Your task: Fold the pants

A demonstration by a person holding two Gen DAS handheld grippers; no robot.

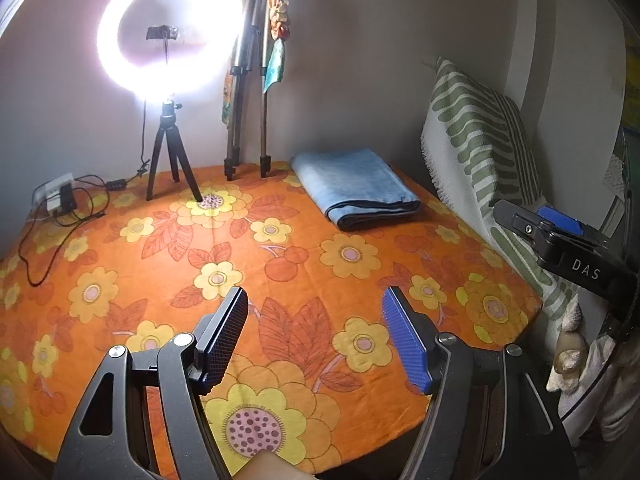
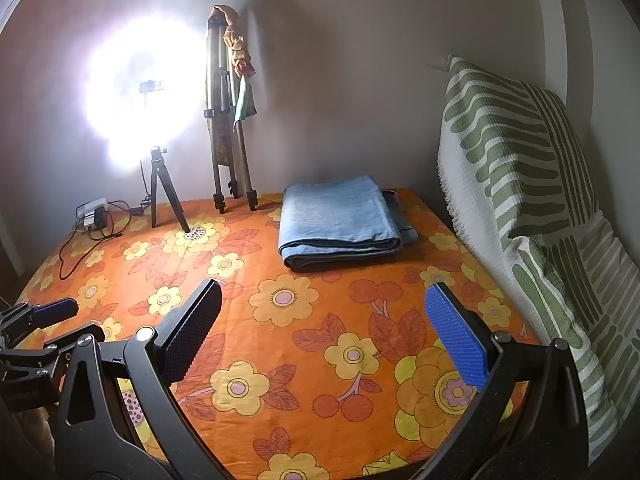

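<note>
We note the pants [image 1: 354,186], soft light-blue denim, folded into a thick flat rectangle with rounded fold edges and a darker inner layer showing at the near side. They lie at the far right of the table, near the back wall, well apart from both grippers. In the right wrist view a darker waistband-like strip pokes out at the bundle's right edge.

The table is covered by an orange tablecloth [image 1: 280,248], a matte woven print of yellow flowers, red leaves and cherries, lying smooth with faint creases. Between the grippers and the pants we see a broad bare stretch of cloth. The cloth's right edge runs just beside a green-and-white striped cushion [image 1: 484,140], nubby in weave, leaning on the wall.

Along the back: a glaring ring light [image 1: 168,28] on a small black tripod [image 1: 170,160], a taller folded metal tripod [image 1: 248,80] with patterned cloth hung on it, and at the far left a white power strip [image 1: 54,196] with loose black cable.

The left gripper [image 1: 316,340] hovers above the near centre of the table, angled down and forward, its jaws spread wide and holding nothing; the pads are textured, one dark, one blue. The right gripper [image 2: 334,332] is likewise held above the cloth with jaws parted and empty, further right, pointing toward the pants.
</note>
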